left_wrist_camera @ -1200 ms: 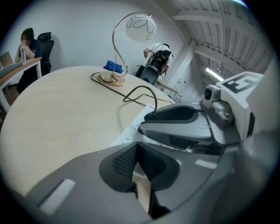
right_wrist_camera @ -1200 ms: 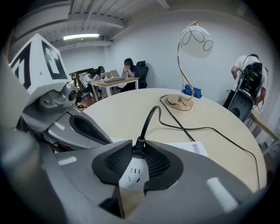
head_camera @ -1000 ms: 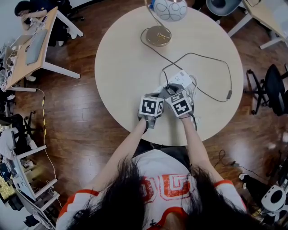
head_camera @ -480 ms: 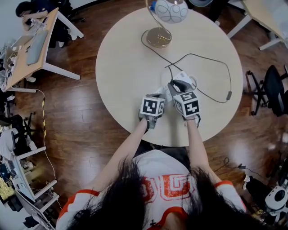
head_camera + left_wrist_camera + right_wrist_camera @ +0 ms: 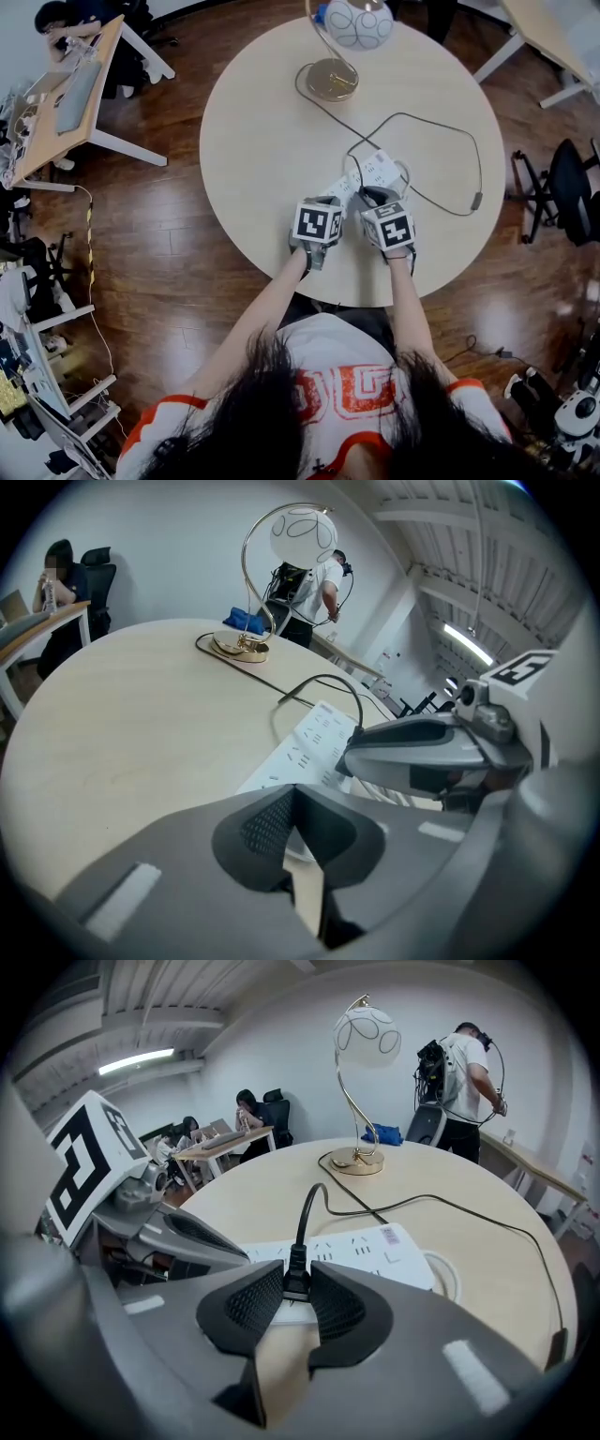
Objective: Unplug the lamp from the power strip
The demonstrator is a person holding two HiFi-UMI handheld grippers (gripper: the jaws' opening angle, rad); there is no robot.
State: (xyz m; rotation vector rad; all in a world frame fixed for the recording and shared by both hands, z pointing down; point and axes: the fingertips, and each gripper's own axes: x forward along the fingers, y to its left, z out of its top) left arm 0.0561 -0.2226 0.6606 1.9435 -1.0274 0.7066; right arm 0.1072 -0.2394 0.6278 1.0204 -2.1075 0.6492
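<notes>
A white power strip point(image 5: 373, 169) lies on the round table point(image 5: 262, 141). In the right gripper view my right gripper point(image 5: 296, 1288) is shut on the lamp's black plug point(image 5: 296, 1277), which stands upright at the near side of the strip point(image 5: 366, 1241). The pads hide its prongs, so I cannot tell if they sit in the socket. The black cord point(image 5: 319, 1194) runs from it back to the gold lamp point(image 5: 361, 1072). My left gripper point(image 5: 292, 827) is shut, its tips over the near end of the strip point(image 5: 309, 742). In the head view both grippers point(image 5: 339, 195) point(image 5: 370, 197) meet at the strip.
The lamp point(image 5: 330, 77) stands at the table's far edge. Its cord point(image 5: 441, 122) loops over the right half of the table with an inline switch point(image 5: 476, 199). A person point(image 5: 464, 1063) stands beyond the table. Desks and office chairs ring the table on the wood floor.
My right gripper has drawn back a little toward me from the strip with the plug between its pads. The left gripper has stayed in place.
</notes>
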